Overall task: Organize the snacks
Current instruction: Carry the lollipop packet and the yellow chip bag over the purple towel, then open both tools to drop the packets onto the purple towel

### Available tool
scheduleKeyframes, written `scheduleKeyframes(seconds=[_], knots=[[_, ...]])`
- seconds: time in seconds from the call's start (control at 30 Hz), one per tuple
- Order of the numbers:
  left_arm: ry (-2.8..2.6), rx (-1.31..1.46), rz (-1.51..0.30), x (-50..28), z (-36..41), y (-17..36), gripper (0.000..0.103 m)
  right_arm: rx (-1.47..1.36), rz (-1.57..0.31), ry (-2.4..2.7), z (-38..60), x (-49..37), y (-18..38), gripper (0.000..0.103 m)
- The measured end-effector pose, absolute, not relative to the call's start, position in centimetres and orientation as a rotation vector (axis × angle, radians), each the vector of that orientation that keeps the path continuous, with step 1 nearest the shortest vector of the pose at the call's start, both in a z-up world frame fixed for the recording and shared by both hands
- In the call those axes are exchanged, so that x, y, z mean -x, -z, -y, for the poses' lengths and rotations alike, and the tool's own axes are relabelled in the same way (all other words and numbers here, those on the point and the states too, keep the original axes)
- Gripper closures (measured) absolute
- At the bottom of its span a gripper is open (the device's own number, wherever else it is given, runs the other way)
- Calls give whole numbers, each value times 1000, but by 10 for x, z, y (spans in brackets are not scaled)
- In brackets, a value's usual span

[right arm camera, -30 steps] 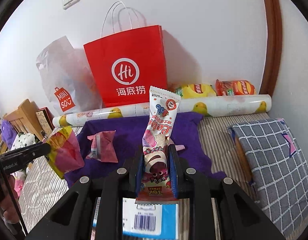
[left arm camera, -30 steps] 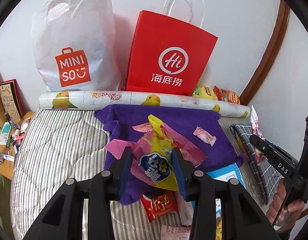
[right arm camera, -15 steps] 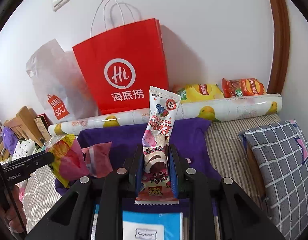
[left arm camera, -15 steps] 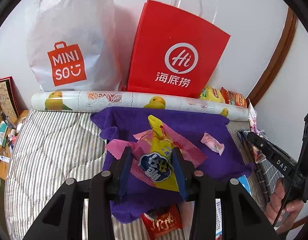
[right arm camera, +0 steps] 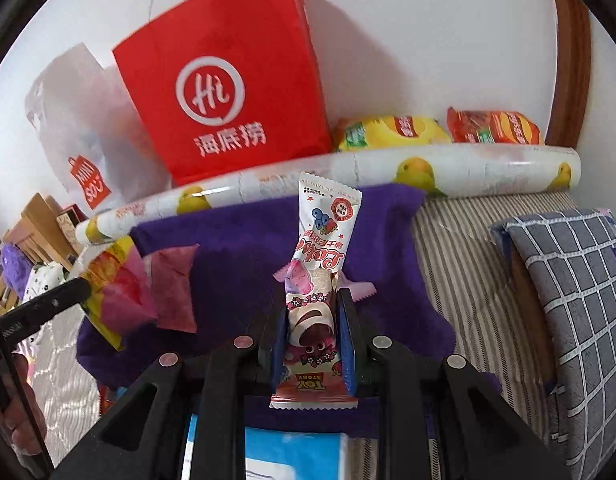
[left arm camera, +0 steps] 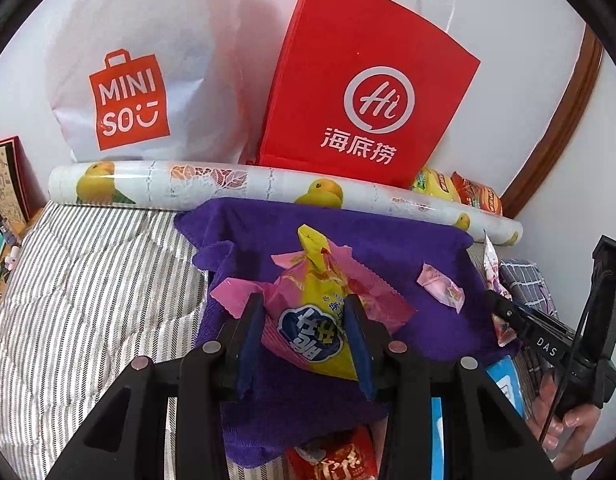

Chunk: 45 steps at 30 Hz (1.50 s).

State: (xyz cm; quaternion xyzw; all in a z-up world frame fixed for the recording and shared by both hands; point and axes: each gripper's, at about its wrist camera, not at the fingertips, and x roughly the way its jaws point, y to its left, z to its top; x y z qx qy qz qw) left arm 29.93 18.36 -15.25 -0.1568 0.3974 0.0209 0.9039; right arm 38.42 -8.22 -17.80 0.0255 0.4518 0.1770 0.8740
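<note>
**Asker:** Snacks being sorted on a bed, is that right? What is each hand carrying?

**Describer:** Yes. The left gripper (left arm camera: 304, 334) is pinching a puffy yellow and pink snack bag (left arm camera: 313, 320), and the right gripper (right arm camera: 312, 334) is squeezing a slim white and pink snack bar (right arm camera: 321, 264) that is standing upright between its fingers. Both are hovering over a purple towel (left arm camera: 387, 248) that is lying on the striped bed (left arm camera: 96, 280), towards the bed's far edge.

**Asker:** What else is sitting there?

**Describer:** A small pink candy (left arm camera: 441, 288) and a pink packet (right arm camera: 174, 286) are lying on the towel. Behind it, a roll of printed paper (left arm camera: 228, 186) is running along the far edge, with a red paper bag (left arm camera: 367, 92), a white plastic bag (left arm camera: 140, 64) and two chip bags (right arm camera: 435, 130) standing or lying against the wall. A checked pillow (right arm camera: 579, 300) is resting at the right edge.

**Asker:** How should this step be done well?

**Describer:** It looks as if both snacks are heading for the towel. I would be lowering each one onto bare purple cloth, the bag on the left part and the bar on the right, keeping clear of the candy and the pink packet, and only then loosening the grip. The bag is soft, so gentle pressure should be sparing its contents.
</note>
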Motion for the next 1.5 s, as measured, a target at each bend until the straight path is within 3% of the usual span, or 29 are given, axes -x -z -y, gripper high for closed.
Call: scheduleKeyframes(seconds=[0.57, 0.7, 0.93, 1.03, 1.5], knots=[[-83, 312, -876, -302, -187, 170, 61, -10, -1023, -344, 77, -385, 204, 78], [-74, 341, -890, -302, -191, 171, 61, -11, -1023, -331, 78, -386, 203, 65], [-94, 318, -926, -301, -185, 172, 55, 14, -983, -327, 75, -381, 195, 50], [-110, 314, -900, -298, -186, 164, 49, 12, -959, -334, 76, -377, 189, 42], [-79, 391, -879, -296, -192, 157, 42, -56, -927, -445, 67, -369, 182, 42]])
